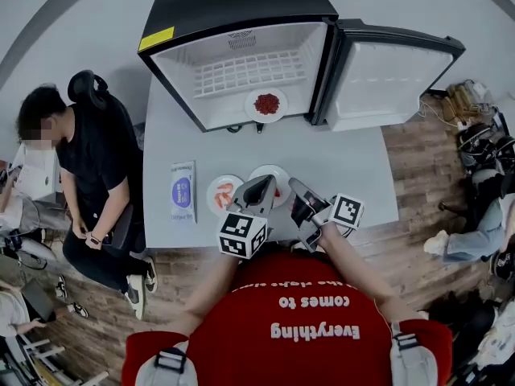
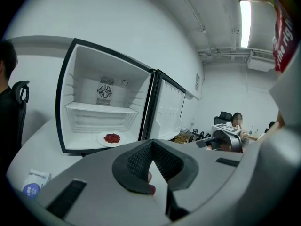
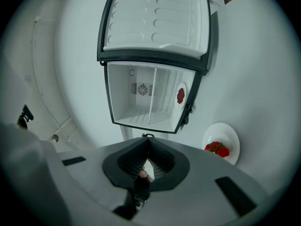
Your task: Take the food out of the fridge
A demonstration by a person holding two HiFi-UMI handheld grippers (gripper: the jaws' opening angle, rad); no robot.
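The small black fridge [image 1: 241, 22] stands open at the table's far end. A white plate of red food [image 1: 266, 104] lies on its floor, also visible in the left gripper view [image 2: 111, 138] and the right gripper view [image 3: 180, 95]. Two more plates sit on the table near me: one with pink-orange food [image 1: 223, 193], and one [image 1: 276, 174] partly hidden behind my left gripper [image 1: 259, 190]. The right gripper view shows a plate of strawberries [image 3: 221, 148] on the table. My left gripper [image 2: 150, 145] and right gripper [image 3: 147, 142] hover side by side over the near table, both shut and holding nothing.
The fridge door [image 1: 386, 79] hangs open to the right. A blue-and-white packet [image 1: 183, 191] lies on the white table [image 1: 354, 167], left of the plates. A person in black [image 1: 92, 159] sits at the table's left edge. Bags and seated people [image 1: 483, 207] crowd the floor on the right.
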